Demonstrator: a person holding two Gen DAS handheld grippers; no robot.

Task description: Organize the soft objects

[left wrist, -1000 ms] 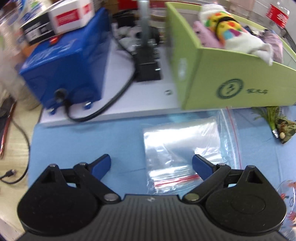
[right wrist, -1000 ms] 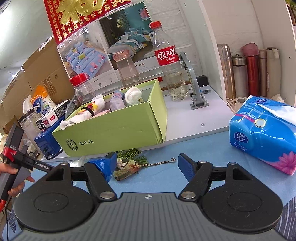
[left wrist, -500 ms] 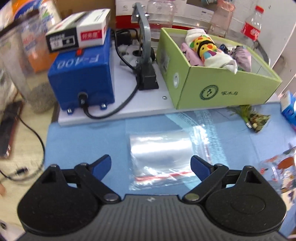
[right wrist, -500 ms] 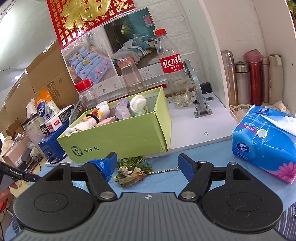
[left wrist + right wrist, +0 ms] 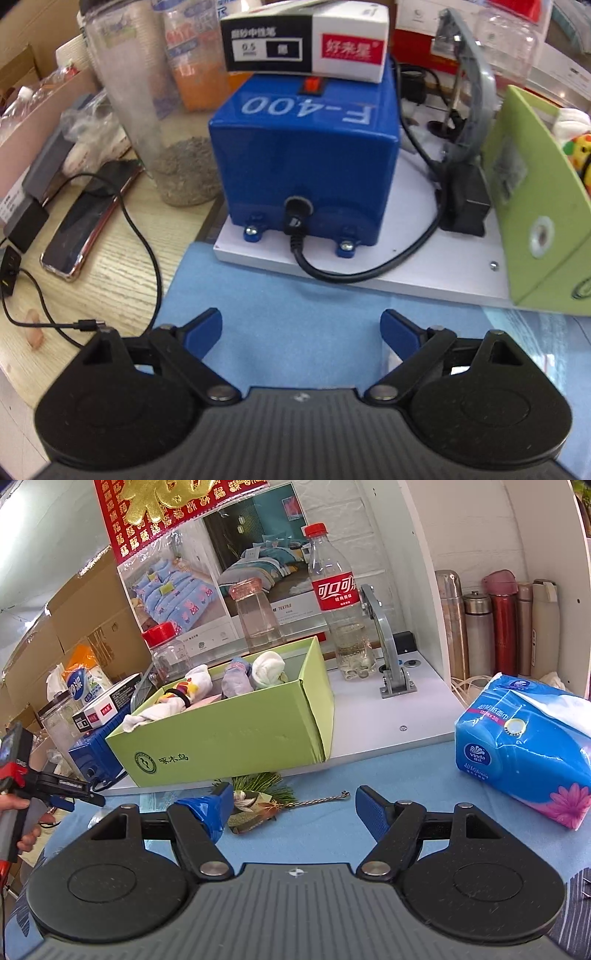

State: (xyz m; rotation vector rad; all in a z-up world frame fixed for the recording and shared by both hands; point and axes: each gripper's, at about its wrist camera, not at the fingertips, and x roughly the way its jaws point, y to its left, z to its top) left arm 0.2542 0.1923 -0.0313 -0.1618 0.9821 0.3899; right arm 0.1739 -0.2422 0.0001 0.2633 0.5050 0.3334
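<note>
The rolled socks lie in the green box ahead and slightly left of the right gripper, whose fingers gape wide and empty, while the equally open, empty left gripper faces the blue F-400 unit left of that box.

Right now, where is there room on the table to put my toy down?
The blue mat is bare between the green box and the tissue pack, and in front of the blue machine. The wooden corner is crowded: phone, cables, jars.
</note>
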